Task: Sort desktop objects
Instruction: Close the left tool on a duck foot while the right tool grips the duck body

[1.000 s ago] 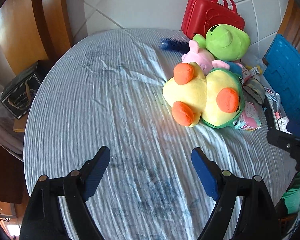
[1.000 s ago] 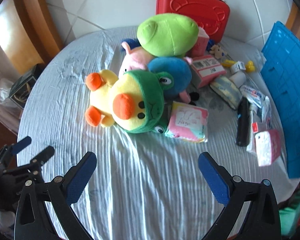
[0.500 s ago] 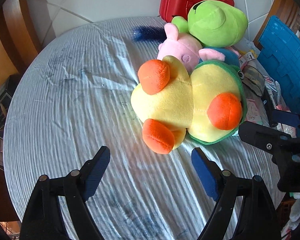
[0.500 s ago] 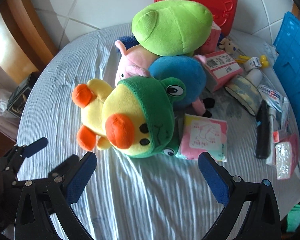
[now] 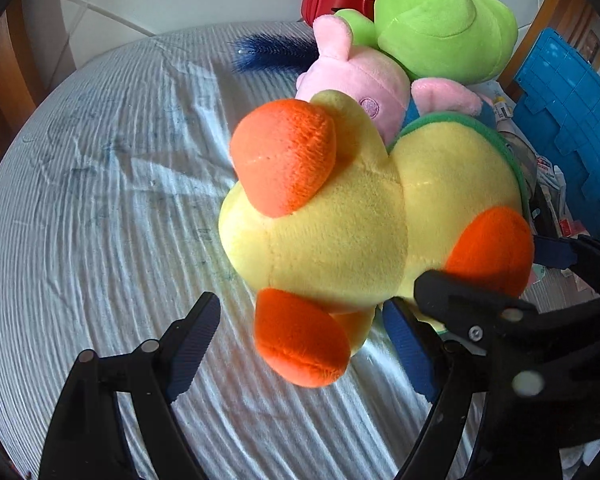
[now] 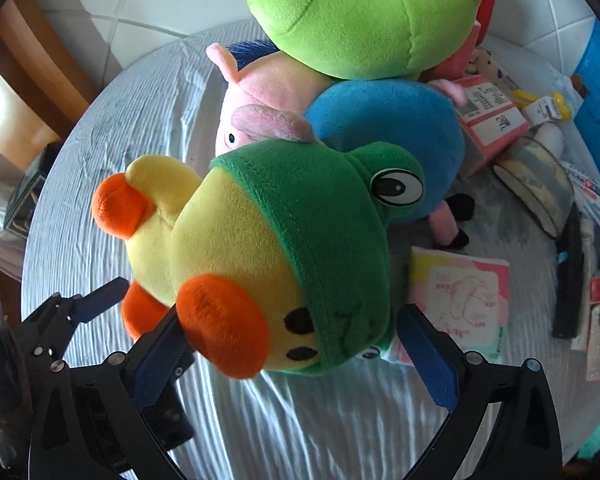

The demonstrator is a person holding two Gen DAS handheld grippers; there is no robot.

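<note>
Worktop [image 5: 100,200]: yellow duck plush [image 6: 236,240] lies on its side, long axis running left-right across both views. Right hand-held gripper [image 6: 296,344], wide open, brackets its head; left hand-held gripper [image 5: 300,340], also open and empty, brackets its lower foot.

- The left gripper [image 5: 300,340] has its jaws spread wide, one finger on each side of the yellow duck plush's [image 5: 340,224] lower foot.
- The right gripper [image 6: 296,344] is likewise spread, its fingers flanking the duck's head, crossing just beside the left one.
</note>
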